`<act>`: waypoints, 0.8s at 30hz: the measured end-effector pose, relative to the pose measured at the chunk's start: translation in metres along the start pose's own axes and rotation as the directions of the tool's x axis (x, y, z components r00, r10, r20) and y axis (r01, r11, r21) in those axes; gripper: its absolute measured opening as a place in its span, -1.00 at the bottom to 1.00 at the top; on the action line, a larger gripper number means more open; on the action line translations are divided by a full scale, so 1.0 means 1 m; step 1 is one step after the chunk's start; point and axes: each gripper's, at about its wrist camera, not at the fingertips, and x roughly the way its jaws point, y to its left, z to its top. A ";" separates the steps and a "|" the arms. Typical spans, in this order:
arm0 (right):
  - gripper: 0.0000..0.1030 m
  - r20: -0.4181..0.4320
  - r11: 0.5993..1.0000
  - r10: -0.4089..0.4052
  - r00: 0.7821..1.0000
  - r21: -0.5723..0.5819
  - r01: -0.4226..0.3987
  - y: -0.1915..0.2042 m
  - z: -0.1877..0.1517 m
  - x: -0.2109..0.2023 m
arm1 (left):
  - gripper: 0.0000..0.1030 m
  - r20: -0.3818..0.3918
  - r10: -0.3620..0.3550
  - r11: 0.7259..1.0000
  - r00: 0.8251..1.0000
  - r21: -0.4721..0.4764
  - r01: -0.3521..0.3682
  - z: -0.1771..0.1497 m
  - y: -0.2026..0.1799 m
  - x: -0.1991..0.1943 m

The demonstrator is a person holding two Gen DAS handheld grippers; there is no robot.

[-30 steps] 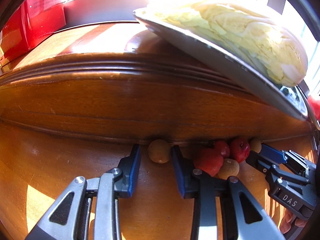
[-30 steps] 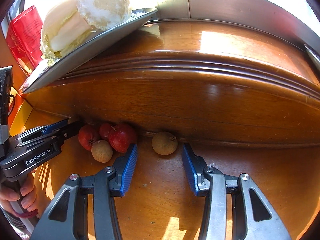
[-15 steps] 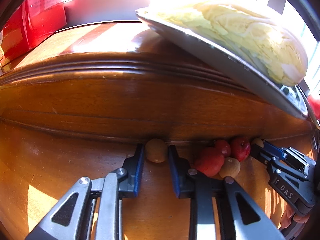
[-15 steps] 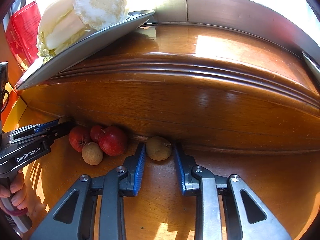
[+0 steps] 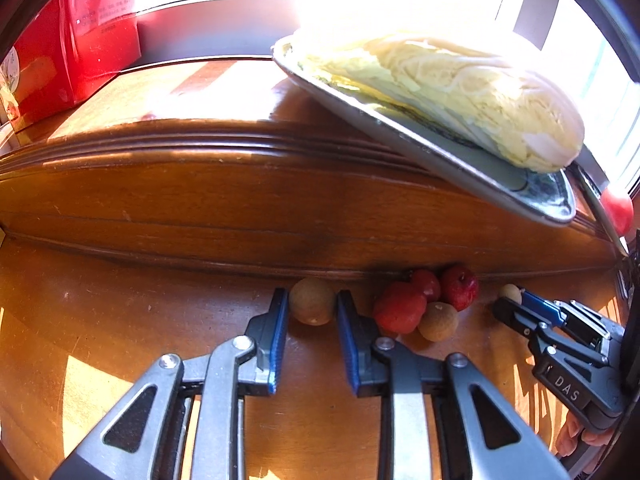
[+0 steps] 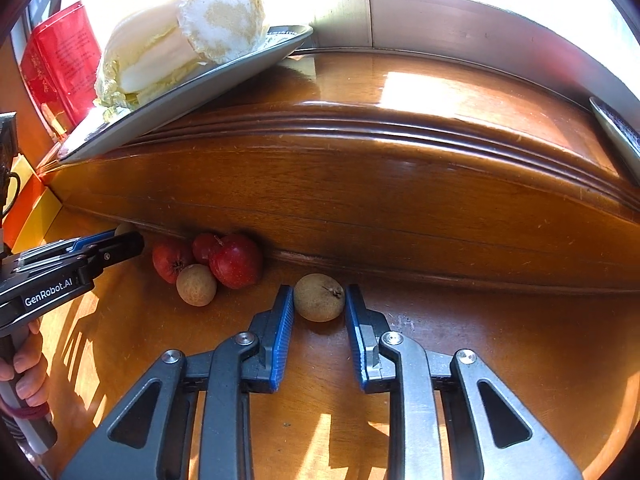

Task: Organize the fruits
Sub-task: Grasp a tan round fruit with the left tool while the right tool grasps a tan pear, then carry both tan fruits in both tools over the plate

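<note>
Two longans gripped: left longan (image 5: 312, 308) in GenRobot.AI-marked left tool (image 5: 311, 295), right longan (image 6: 319, 300) in DAS-marked right tool (image 6: 318, 290).

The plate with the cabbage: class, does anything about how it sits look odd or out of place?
Yes. The metal plate juts out past the edge of the raised wooden ledge, carrying a whole cabbage, and hangs above the small fruits on the lower surface. It looks precariously placed.

Tan longans (image 6: 319, 297) and red fruits (image 6: 236, 260) lay on the glossy brown bench (image 6: 500, 340) — claw pads (image 6: 282, 332) were ribbed blue.
</note>
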 end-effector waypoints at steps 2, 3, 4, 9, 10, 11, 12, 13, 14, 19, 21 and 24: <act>-0.47 0.002 1.000 0.006 1.000 0.001 -0.006 -0.001 -0.003 -0.004 | -0.51 -0.002 -0.001 1.000 1.000 0.001 0.001 -0.002 -0.001 -0.004; -0.47 0.002 1.000 0.008 1.000 0.001 -0.008 -0.001 -0.005 -0.007 | -0.51 -0.003 -0.002 1.000 1.000 0.000 0.002 -0.003 -0.001 -0.007; -0.47 0.001 1.000 0.010 1.000 0.002 -0.010 -0.003 -0.008 -0.010 | -0.51 -0.004 -0.003 1.000 1.000 -0.002 0.003 -0.005 0.000 -0.010; -0.47 0.003 1.000 0.021 1.000 0.005 -0.021 -0.007 -0.015 -0.009 | -0.51 -0.006 0.002 1.000 1.000 -0.008 -0.002 -0.009 0.005 -0.023; -0.47 0.003 1.000 0.022 1.000 0.004 -0.022 -0.006 -0.015 -0.009 | -0.51 -0.008 0.003 1.000 1.000 -0.010 -0.003 -0.010 0.006 -0.025; -0.47 0.003 1.000 0.022 1.000 0.004 -0.022 -0.005 -0.017 -0.012 | -0.51 -0.008 0.002 1.000 1.000 -0.012 -0.002 -0.011 0.007 -0.027; -0.47 0.002 1.000 0.024 1.000 0.007 -0.024 -0.006 -0.019 -0.014 | -0.51 -0.009 0.002 1.000 1.000 -0.012 -0.002 -0.014 0.006 -0.030; -0.47 0.003 1.000 0.028 1.000 0.011 -0.028 -0.007 -0.018 -0.016 | -0.51 -0.009 0.001 1.000 1.000 -0.012 -0.001 -0.016 0.006 -0.033; -0.47 0.004 0.999 0.030 1.000 0.015 -0.030 -0.007 -0.020 -0.019 | -0.51 -0.009 0.000 1.000 1.000 -0.011 -0.001 -0.017 0.007 -0.035; -0.47 0.010 0.999 0.028 1.000 0.015 -0.028 -0.006 -0.028 -0.043 | -0.51 -0.006 -0.006 1.000 1.000 -0.005 0.006 -0.026 0.004 -0.046; -0.47 0.010 0.999 0.030 1.000 0.019 -0.030 -0.004 -0.032 -0.050 | -0.51 -0.003 -0.009 1.000 1.000 0.001 0.009 -0.028 0.003 -0.050; -0.47 0.011 0.999 0.034 0.999 0.022 -0.034 0.001 -0.034 -0.058 | -0.51 -0.001 -0.014 1.000 1.000 0.010 0.014 -0.028 0.002 -0.055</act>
